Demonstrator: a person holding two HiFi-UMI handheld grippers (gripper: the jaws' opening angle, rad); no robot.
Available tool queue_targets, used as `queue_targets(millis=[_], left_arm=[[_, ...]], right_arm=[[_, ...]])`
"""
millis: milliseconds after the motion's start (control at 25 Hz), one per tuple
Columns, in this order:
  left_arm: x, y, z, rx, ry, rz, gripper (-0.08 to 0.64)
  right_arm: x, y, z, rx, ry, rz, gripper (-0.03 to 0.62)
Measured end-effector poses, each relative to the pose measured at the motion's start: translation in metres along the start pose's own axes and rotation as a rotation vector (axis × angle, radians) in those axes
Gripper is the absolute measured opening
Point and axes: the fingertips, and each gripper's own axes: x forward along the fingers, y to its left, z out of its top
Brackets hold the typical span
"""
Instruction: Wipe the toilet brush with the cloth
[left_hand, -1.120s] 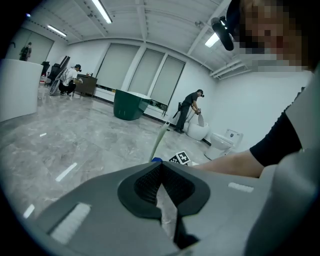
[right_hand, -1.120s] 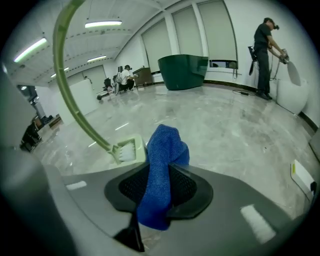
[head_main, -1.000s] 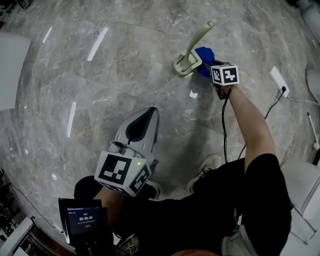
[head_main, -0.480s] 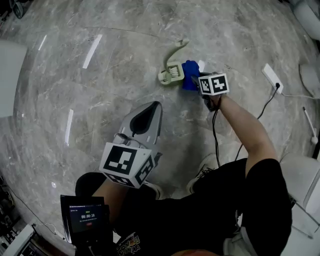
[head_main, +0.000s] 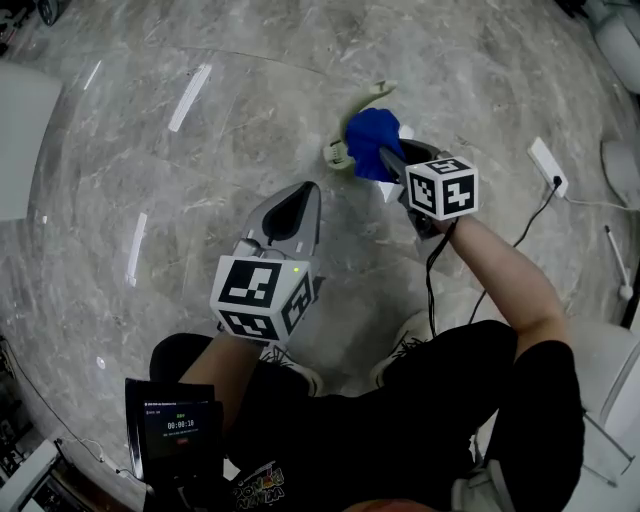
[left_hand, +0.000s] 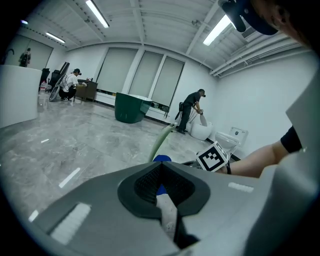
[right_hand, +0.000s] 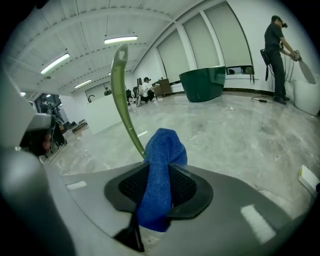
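Pale green toilet brush (head_main: 338, 155) on glossy grey marble floor (head_main: 180, 220), half hidden behind blue cloth (head_main: 372, 138) gripped in right gripper (head_main: 388, 160) fingers, left gripper (head_main: 303, 190) fingers clenched on nothing nearby, power strip (head_main: 551, 163) toward floor's right edge, open floor left and ahead, green bin (left_hand: 131, 107) and white walls (left_hand: 255, 95) far off.

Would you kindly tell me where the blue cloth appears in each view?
Head view: the blue cloth, upper centre.
Left gripper view: cloth at centre, just beyond the shut jaws.
Right gripper view: cloth at centre, clamped between the jaws.
Shared landmark: the toilet brush's green handle, beside the cloth throughout.
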Motion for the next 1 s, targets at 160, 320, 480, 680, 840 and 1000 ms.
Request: queue_targets(millis=[160, 320, 480, 680, 840, 1000], left_arm=[[0.0, -0.001, -0.002, 0.0, 0.003, -0.01, 0.011], [0.001, 0.0, 0.001, -0.007, -0.008, -0.008, 0.011], [-0.001, 0.0, 0.008, -0.012, -0.029, -0.011, 0.011], [0.0, -0.004, 0.01, -0.008, -0.039, -0.023, 0.011], [-0.001, -0.005, 0.012, -0.014, -0.047, -0.027, 0.011], [0.0, -0.005, 0.012, -0.014, -0.048, -0.028, 0.011]], right_arm=[[0.0, 0.011, 0.005, 0.026, -0.004, 0.04, 0.114], [-0.018, 0.025, 0.034, 0.039, -0.076, 0.095, 0.114], [-0.044, 0.039, 0.068, 0.011, -0.185, 0.122, 0.114], [-0.079, 0.043, 0.096, 0.013, -0.287, 0.13, 0.114], [-0.106, 0.046, 0.112, 0.024, -0.347, 0.139, 0.114], [-0.12, 0.045, 0.116, -0.005, -0.368, 0.125, 0.114]])
